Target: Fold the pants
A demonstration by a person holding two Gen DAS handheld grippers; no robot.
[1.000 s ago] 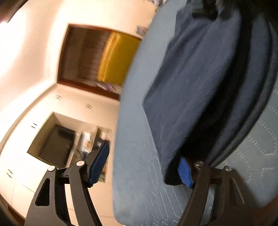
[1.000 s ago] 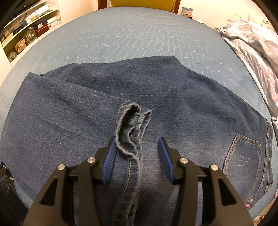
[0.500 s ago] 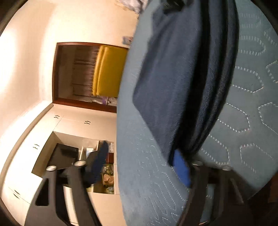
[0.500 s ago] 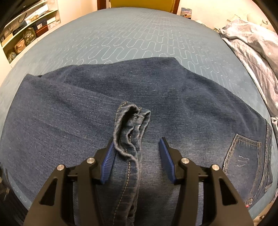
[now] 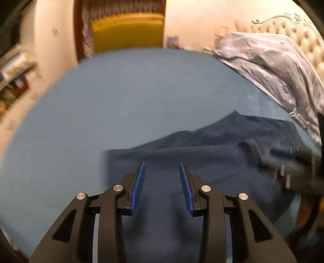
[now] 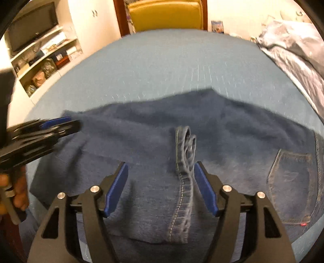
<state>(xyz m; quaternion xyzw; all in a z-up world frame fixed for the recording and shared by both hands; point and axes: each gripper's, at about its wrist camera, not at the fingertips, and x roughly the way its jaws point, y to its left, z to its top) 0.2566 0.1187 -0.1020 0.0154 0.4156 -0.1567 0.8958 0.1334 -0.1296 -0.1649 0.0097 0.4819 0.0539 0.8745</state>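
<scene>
Dark blue jeans lie folded on the blue bed; they also show in the left wrist view. A hem with yellow stitching lies on top, and a back pocket shows at the right. My right gripper is open over the hem, which lies just inside its right finger. My left gripper is open and empty above the jeans' left edge; it also shows at the left in the right wrist view. The right gripper appears blurred at the right edge of the left wrist view.
A crumpled light blue quilt lies at the bed's right side by a tufted headboard. A yellow chair stands in a doorway beyond the bed. Shelves with a TV stand at the left.
My left gripper let go of the jeans' edge and swung round to face the bed, level. My right gripper opened wider and drew back a little; the hem stays on the jeans.
</scene>
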